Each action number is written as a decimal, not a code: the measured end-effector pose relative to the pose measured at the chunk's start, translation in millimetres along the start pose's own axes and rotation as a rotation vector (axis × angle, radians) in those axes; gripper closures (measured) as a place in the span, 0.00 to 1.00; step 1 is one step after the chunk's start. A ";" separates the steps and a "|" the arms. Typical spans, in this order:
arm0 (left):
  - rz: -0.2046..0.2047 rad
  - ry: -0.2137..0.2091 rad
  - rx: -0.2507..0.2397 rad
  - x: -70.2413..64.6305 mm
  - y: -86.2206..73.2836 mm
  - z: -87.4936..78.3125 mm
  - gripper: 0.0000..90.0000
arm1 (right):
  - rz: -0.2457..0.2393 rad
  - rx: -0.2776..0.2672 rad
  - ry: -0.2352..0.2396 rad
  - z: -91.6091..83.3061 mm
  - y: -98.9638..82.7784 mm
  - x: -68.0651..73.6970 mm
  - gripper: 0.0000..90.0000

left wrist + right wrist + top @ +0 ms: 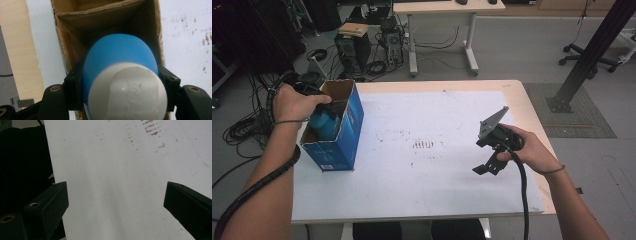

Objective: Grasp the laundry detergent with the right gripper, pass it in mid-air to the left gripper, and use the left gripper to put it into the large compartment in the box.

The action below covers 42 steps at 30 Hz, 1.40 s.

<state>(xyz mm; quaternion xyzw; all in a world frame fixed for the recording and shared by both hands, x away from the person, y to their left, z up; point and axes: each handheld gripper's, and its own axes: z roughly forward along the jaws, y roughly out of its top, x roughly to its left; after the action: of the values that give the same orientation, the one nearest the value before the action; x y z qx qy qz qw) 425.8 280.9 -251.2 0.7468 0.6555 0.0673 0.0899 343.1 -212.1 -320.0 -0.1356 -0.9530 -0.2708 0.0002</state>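
Observation:
An open blue cardboard box [346, 131] stands at the table's left side, its brown inside [75, 17] showing in the left gripper view. A blue bottle [120, 52] with a white cap [127, 95] is partly down in the box's mouth [323, 124]. My left gripper [122, 80] is shut on the bottle just below the cap, one jaw on each side. In the high view a hand covers most of that gripper. My right gripper [487, 167] hovers over the table's right part, open [116, 195], with nothing between its jaws.
A white sheet [437, 125] with small brown marks [423, 145] covers the wooden table. Beyond the far edge are computer towers [353, 50], tangled cables, a second desk [442, 10] and a black slanted post [592, 50]. The table's near edge [53, 170] shows beside the right jaws.

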 end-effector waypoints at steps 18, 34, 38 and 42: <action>-0.009 -0.004 0.004 -0.2 -4.7 22.7 0.42 | 0.004 0.001 0.000 0.2 -2.5 0.3 0.06; -0.016 -0.006 -0.006 2.1 -6.5 27.2 0.42 | 0.002 0.007 0.001 1.0 -0.6 0.5 0.06; -0.025 -0.010 -0.008 3.3 -7.3 27.5 0.42 | 0.002 0.008 0.001 0.8 -0.6 0.3 0.06; -0.025 -0.010 -0.006 3.0 -7.6 27.7 0.42 | 0.001 0.006 0.003 1.5 0.2 0.8 0.06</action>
<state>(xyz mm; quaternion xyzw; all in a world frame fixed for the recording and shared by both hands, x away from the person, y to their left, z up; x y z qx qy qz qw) 424.9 283.6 -279.9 0.7386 0.6641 0.0641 0.0962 342.5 -211.0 -321.1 -0.1356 -0.9537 -0.2684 0.0019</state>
